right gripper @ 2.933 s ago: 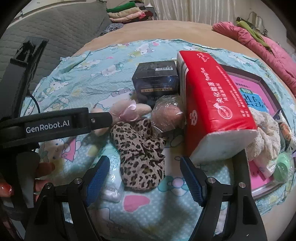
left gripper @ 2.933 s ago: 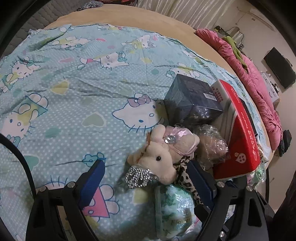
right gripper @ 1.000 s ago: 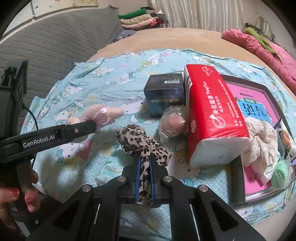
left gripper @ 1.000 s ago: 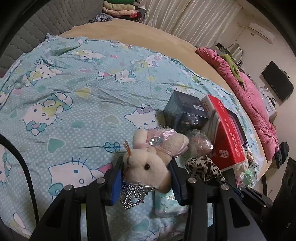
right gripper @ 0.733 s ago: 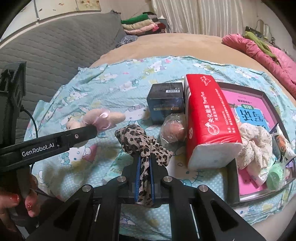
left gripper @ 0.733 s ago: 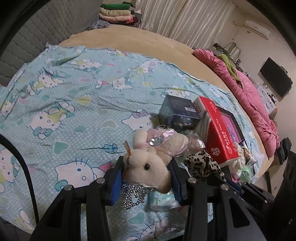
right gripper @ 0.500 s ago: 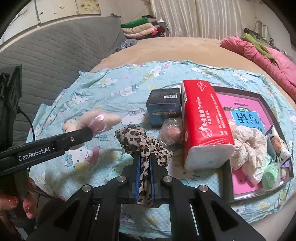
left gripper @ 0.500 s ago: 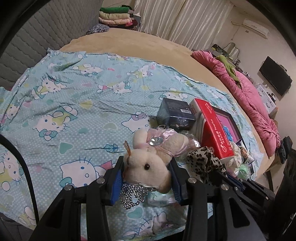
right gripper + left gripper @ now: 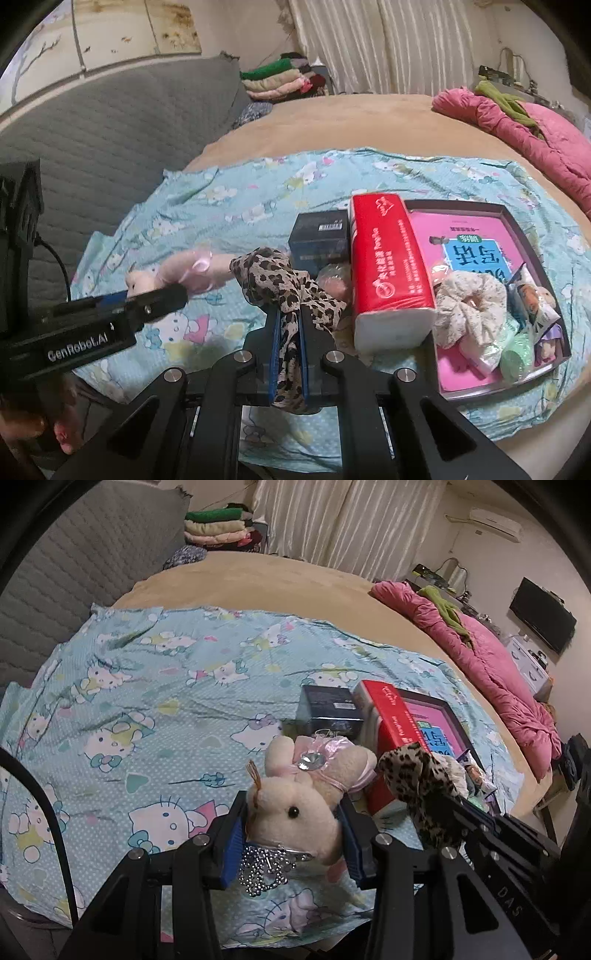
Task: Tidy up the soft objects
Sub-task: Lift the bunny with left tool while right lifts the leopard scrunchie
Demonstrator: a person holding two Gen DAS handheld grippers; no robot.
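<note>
Blue cartoon-cat bedsheet (image 9: 155,701) covers the bed below me. My left gripper (image 9: 291,834) clamps the cream plush rabbit (image 9: 295,812) by its head (bow at 12 o'clock). At its 3 o'clock, my right gripper (image 9: 288,354) pinches the leopard-print scrunchie (image 9: 284,288), both lifted above the sheet.

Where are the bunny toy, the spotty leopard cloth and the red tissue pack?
bunny toy (image 9: 295,816): left wrist view, on its face beside the eye.
leopard cloth (image 9: 284,280): right wrist view, on the bunched part above the gripper.
red tissue pack (image 9: 388,258): right wrist view, on its red top face.
</note>
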